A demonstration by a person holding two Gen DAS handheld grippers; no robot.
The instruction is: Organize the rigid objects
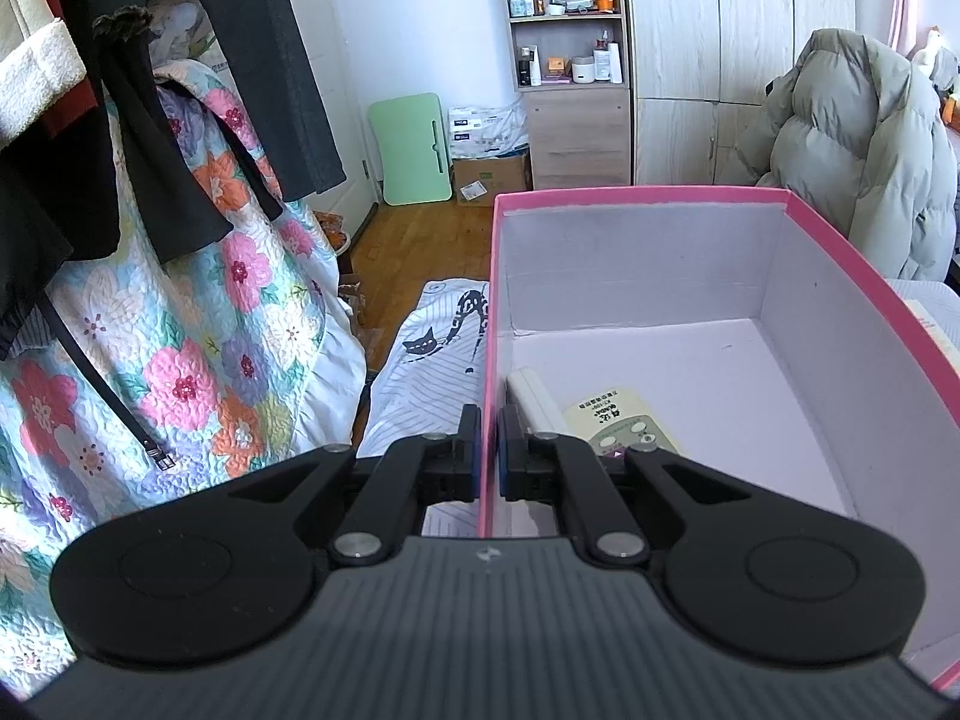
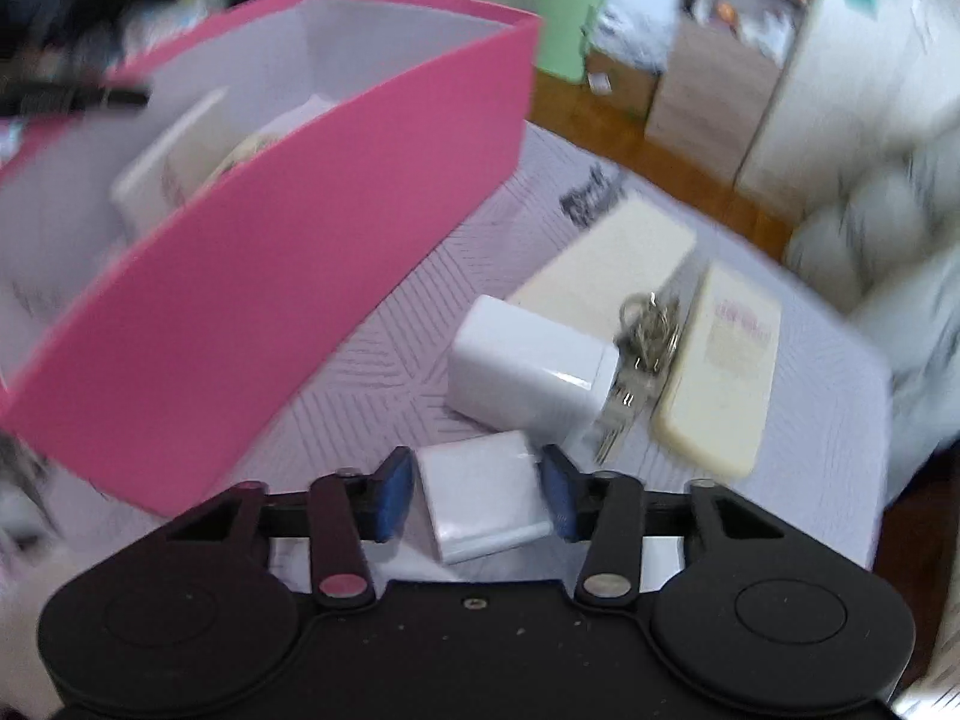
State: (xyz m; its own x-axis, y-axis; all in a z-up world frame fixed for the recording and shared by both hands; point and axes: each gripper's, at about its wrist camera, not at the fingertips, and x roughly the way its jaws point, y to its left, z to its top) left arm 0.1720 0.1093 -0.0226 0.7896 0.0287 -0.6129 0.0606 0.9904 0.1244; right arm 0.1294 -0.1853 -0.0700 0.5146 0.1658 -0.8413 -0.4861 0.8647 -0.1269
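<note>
My left gripper (image 1: 489,450) is shut on the left wall of an open pink box (image 1: 648,197), one finger outside and one inside. On the box's white floor lie a cream remote (image 1: 624,420) and a white bar (image 1: 534,399). In the right wrist view the same pink box (image 2: 300,252) stands to the left. My right gripper (image 2: 478,495) points down at the bed with a small white block (image 2: 483,498) lying askew between its blue pads (image 2: 396,492). The pads sit close at its sides without clamping it. Beyond it lie a larger white charger (image 2: 528,372), a bunch of keys (image 2: 648,330) and a cream remote (image 2: 720,372).
A flat cream slab (image 2: 606,264) lies behind the charger on the pale bedsheet (image 2: 372,372). A floral quilt (image 1: 228,312) and dark hanging clothes (image 1: 150,150) fill the left. A grey puffy coat (image 1: 858,138), a shelf unit (image 1: 570,60) and wooden floor (image 1: 438,234) lie beyond the bed.
</note>
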